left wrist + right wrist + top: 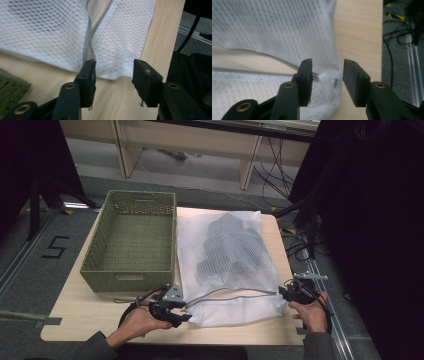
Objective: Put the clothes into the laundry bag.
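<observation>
The white mesh laundry bag (pixel 227 265) lies flat on the table (pixel 75 315), dark clothing inside, its zipper (pixel 235 293) gaping along the near edge. The left gripper (pixel 184 312) at the bag's seven o'clock corner and the right gripper (pixel 284 292) at five o'clock both stand spread, pinching nothing, probably letting the mouth rest open. A green basket (pixel 131 242) sits at nine o'clock, just beside the bag.

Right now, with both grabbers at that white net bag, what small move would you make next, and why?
Probably draw both grippers back off the mesh bag. The left gripper and right gripper both stand open, pads pressing nothing, with only the bag's near corners between the jaws. The bag lies flat on the table beside the green basket, dark clothing inside, its zipper gaping open.
</observation>
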Demonstrator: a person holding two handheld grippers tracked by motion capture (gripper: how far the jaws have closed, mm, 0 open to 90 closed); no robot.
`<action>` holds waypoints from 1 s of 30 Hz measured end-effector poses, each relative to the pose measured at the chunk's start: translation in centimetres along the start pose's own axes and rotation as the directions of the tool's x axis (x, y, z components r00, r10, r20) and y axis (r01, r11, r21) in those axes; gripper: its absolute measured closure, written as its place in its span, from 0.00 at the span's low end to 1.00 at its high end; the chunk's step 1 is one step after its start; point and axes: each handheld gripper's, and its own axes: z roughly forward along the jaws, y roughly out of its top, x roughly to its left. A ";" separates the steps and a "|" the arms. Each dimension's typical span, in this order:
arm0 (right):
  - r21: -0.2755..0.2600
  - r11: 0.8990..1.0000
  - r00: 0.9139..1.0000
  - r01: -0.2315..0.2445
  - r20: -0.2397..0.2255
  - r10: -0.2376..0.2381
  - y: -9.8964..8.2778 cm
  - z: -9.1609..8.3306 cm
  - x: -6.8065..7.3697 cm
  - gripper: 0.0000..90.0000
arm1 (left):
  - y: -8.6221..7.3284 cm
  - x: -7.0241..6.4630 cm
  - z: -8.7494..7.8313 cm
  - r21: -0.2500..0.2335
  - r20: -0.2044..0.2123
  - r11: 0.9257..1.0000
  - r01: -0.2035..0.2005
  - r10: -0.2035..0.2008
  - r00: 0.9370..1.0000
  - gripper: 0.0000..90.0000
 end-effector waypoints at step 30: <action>-0.111 0.990 0.958 0.091 -0.261 -0.117 -0.7 -2.0 8.9 0.46 | -4.7 1.7 -5.7 -0.121 -0.124 0.988 0.093 -0.108 0.986 0.31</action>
